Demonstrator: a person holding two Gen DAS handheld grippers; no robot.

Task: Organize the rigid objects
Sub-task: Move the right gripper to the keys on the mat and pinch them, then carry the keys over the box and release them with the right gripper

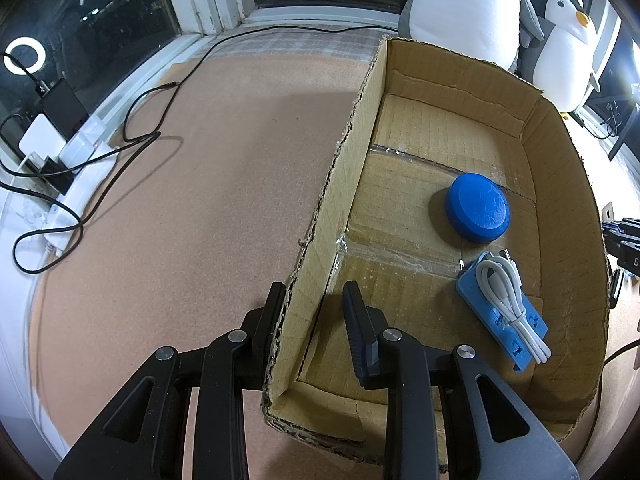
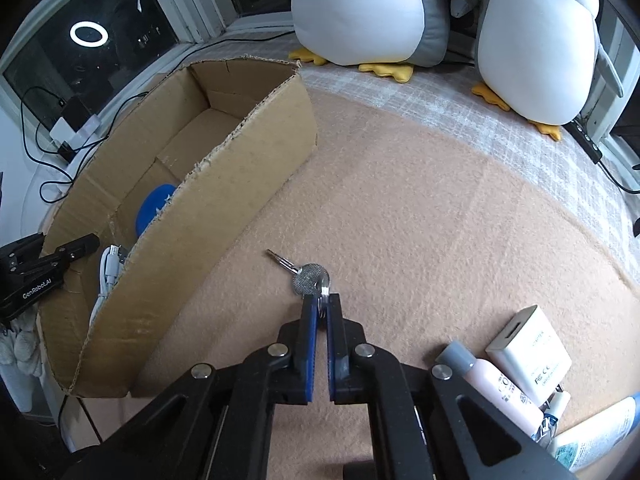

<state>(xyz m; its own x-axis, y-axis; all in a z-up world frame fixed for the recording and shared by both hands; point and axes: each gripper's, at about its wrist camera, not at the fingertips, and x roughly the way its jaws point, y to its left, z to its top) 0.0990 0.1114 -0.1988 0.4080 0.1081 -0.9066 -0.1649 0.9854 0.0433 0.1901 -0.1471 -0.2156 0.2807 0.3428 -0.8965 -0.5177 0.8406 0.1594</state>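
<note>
The bunch of keys (image 2: 308, 278) lies on the tan felt-like mat (image 2: 420, 220), just beside the long outer wall of the cardboard box (image 2: 224, 216). One key blade points up and to the left, toward the box. The right hand-held gripper (image 2: 321, 304) is closed on the key ring, its blue-padded fingers (image 2: 310, 320) pressed nearly together with the ring pinched between their tips.

Inside the box, a round blue lid-like disc (image 1: 478, 213) rests on the floor near the middle. Closer to the near end lies a flat blue plastic piece (image 1: 502, 320) with a coiled white cable (image 1: 506, 300) on top of it. The left hand-held gripper (image 1: 316, 300) straddles the box's long wall near its near corner: one finger stands outside against the wall, the other inside. The jaws are at their narrowest with the cardboard between them, though the inner pad seems to stand a little off the wall.

At the lower right of the right wrist view, near the gripper, lie a white charger block (image 2: 528, 354), a pale pink bottle with a grey cap (image 2: 492, 384) and a white tube (image 2: 596, 432), all close together. Two plush penguins (image 2: 368, 12) sit at the far edge of the mat, by the window. To the left of the box, black cables (image 1: 132, 140) run to a white power strip (image 1: 80, 184) holding several plugs.
</note>
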